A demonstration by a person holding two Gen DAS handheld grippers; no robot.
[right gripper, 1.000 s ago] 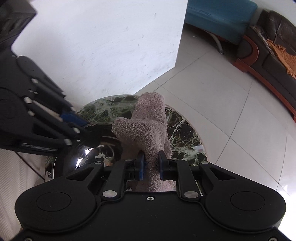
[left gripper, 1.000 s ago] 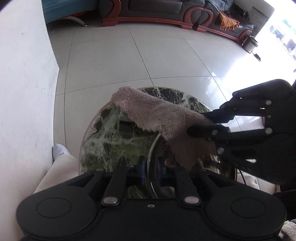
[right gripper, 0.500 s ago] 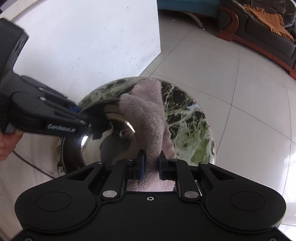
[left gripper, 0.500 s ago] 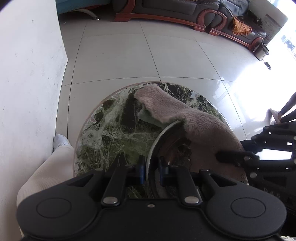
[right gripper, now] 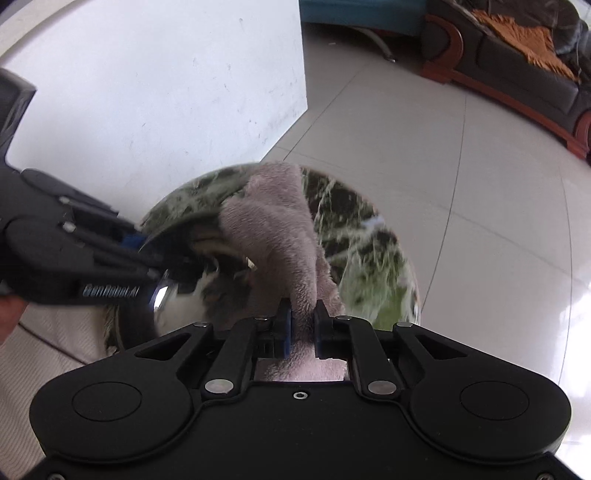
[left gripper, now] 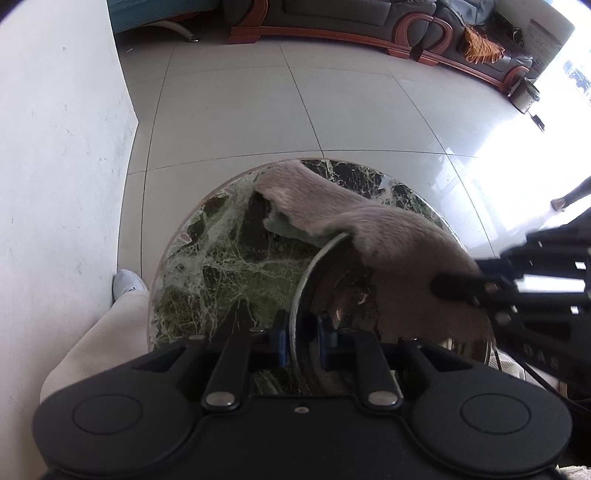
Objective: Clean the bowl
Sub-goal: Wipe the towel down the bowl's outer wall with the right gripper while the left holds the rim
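A shiny steel bowl (left gripper: pixel 332 295) stands tilted on the round green marble table (left gripper: pixel 221 266). My left gripper (left gripper: pixel 302 332) is shut on its near rim, one pad inside and one outside. A fuzzy pinkish-brown cloth (left gripper: pixel 388 236) drapes over the far rim into the bowl. My right gripper (left gripper: pixel 461 286) reaches in from the right. In the right wrist view my right gripper (right gripper: pixel 302 325) pinches the cloth (right gripper: pixel 273 229), its jaws still closing on it. There the bowl (right gripper: pixel 177 306) lies to the left, with the left gripper (right gripper: pixel 147 251) on its rim.
A white wall (left gripper: pixel 55 184) stands close on the left of the table. A person's light trouser leg and shoe (left gripper: pixel 125 284) are beside the table. Pale tiled floor (left gripper: pixel 295 110) surrounds it, with a dark sofa (left gripper: pixel 369 14) at the far side.
The right gripper has rolled and dragged the cloth to the right, across the inside of the bowl. The left gripper keeps its hold on the rim with little movement.
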